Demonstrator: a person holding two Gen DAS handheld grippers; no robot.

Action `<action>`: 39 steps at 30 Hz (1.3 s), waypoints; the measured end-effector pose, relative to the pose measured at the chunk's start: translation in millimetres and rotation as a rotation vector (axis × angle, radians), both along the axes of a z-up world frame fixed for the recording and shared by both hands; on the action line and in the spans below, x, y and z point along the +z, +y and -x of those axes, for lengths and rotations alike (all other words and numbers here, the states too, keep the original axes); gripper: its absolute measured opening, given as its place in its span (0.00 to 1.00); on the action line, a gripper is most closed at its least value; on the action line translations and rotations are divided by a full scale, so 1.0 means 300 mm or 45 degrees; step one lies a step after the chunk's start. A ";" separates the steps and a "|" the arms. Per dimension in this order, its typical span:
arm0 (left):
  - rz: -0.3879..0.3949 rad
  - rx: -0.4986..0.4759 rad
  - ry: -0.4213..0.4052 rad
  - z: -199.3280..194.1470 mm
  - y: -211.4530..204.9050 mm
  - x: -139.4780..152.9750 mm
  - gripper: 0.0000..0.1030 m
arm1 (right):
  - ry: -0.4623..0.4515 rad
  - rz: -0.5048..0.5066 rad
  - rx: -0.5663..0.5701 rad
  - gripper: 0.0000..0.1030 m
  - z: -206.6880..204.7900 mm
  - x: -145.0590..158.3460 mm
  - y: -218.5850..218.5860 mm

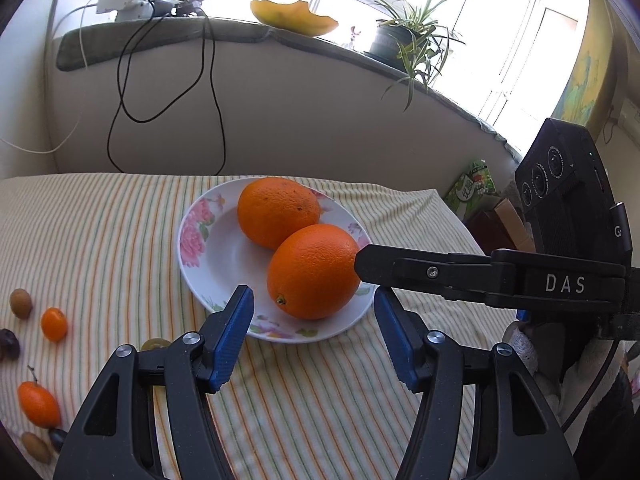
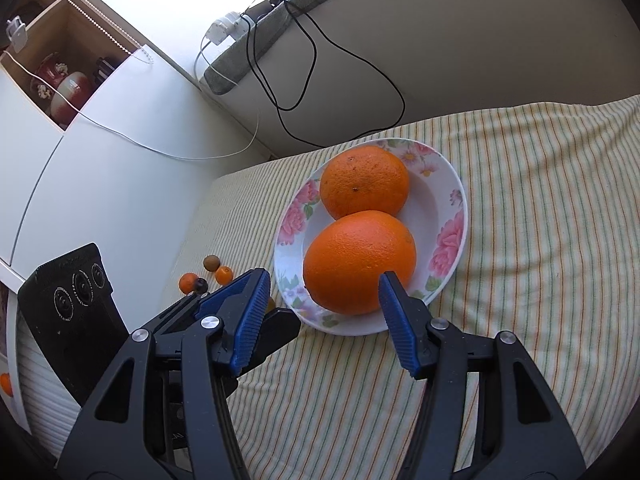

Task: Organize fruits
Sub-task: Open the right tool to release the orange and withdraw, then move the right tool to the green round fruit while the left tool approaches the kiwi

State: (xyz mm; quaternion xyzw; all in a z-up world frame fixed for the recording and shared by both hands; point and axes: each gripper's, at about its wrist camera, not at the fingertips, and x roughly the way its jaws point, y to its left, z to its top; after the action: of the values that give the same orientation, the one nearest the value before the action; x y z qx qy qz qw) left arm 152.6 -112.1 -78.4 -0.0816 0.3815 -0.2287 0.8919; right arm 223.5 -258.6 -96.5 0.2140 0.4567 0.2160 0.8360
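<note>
Two large oranges lie side by side on a floral white plate on the striped cloth. The near orange touches the far orange. My left gripper is open and empty, just in front of the plate. My right gripper is open and empty, its jaws on either side of the near orange, close to the plate. In the left wrist view the right gripper's black finger reaches the near orange from the right. The far orange lies behind.
Small fruits lie on the cloth at the left: kumquats, a brown longan and dark ones. They show in the right wrist view too. Cables hang down the wall. A potted plant stands on the sill.
</note>
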 end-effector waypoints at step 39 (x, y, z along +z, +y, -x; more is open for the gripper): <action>-0.105 0.247 -0.072 0.322 0.371 0.000 0.66 | -0.397 0.295 0.069 0.78 0.326 0.119 0.239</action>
State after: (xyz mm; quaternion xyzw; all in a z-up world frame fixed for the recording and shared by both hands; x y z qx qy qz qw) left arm 56.2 -0.7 -78.5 -0.0748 0.3557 -0.1275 0.9228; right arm 125.8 -186.7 -60.7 0.0680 0.3490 0.2151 0.9095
